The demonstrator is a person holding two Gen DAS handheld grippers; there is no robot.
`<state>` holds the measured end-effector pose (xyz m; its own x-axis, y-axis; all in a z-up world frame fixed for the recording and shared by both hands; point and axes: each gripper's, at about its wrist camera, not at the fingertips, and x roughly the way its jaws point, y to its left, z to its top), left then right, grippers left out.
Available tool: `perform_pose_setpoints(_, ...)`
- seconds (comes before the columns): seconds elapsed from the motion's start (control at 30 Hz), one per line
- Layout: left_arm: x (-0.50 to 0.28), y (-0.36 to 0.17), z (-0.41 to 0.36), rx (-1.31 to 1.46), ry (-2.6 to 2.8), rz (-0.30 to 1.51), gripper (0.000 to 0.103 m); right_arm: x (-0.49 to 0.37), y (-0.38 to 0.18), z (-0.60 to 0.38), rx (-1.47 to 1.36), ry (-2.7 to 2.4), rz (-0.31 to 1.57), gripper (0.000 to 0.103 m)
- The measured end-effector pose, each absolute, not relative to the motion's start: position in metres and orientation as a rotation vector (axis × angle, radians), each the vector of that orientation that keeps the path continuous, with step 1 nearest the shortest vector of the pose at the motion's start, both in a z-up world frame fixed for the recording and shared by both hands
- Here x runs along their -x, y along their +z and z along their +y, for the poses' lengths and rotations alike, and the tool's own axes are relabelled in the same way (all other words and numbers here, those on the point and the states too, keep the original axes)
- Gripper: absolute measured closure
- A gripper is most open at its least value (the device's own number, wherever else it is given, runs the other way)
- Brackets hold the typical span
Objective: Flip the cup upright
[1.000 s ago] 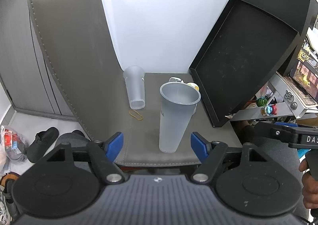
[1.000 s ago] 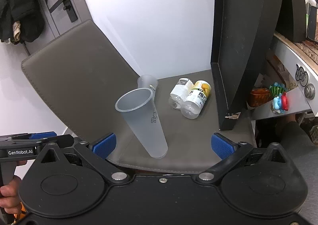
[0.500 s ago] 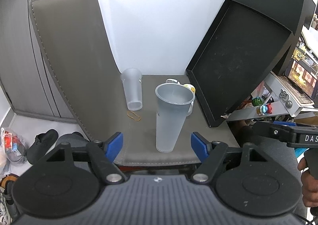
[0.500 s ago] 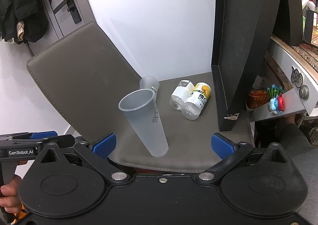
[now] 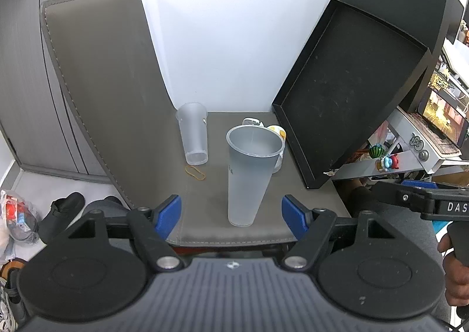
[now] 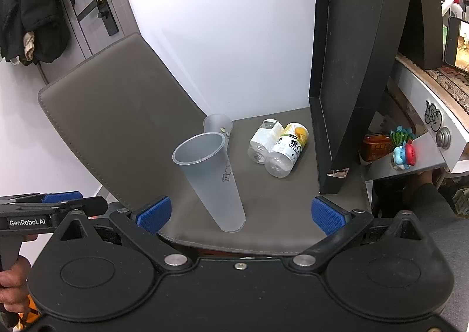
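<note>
A grey leather chair seat (image 5: 205, 203) with pale stitching along its front edge serves as the work surface, backed by a tilted grey chair back (image 5: 105, 83) and a white wall (image 5: 228, 33). A black tray (image 5: 348, 91) is propped on edge at the right side of the seat, leaning toward a dark cabinet. Behind the chair a grey door with a black handle (image 6: 99, 9) is seen, and dark clothing (image 6: 29, 6) hangs beside it. Shoes (image 5: 61, 212) lie on the floor to the left, and small colourful toys (image 5: 384, 157) sit on a shelf to the right. The frosted cup (image 5: 249, 173) is found standing upright near the front edge of the seat, mouth up. A second cup (image 5: 193, 132) stands further back, narrow end down. A rubber band (image 5: 195, 172) lies between them on the seat, and two bottles (image 6: 278, 147) lie on their sides beyond the near cup, touching each other. The left gripper (image 5: 231, 212) is held with its blue pads spread wide, to either side of the cup and clear of it. The right gripper (image 6: 240, 213) is likewise spread wide and nothing is held in it.
</note>
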<state>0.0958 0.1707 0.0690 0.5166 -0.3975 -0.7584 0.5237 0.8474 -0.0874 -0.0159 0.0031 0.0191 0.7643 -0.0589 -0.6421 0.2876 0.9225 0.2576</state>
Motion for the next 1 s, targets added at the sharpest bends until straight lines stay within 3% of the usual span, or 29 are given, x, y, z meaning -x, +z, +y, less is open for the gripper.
perform_pose_setpoints(1.0,-0.0974,0.0679,0.1714,-0.161,-0.547,0.873,0.029,0.0178,0.0196,0.0005,-0.355,-0.208,0.679,0.0)
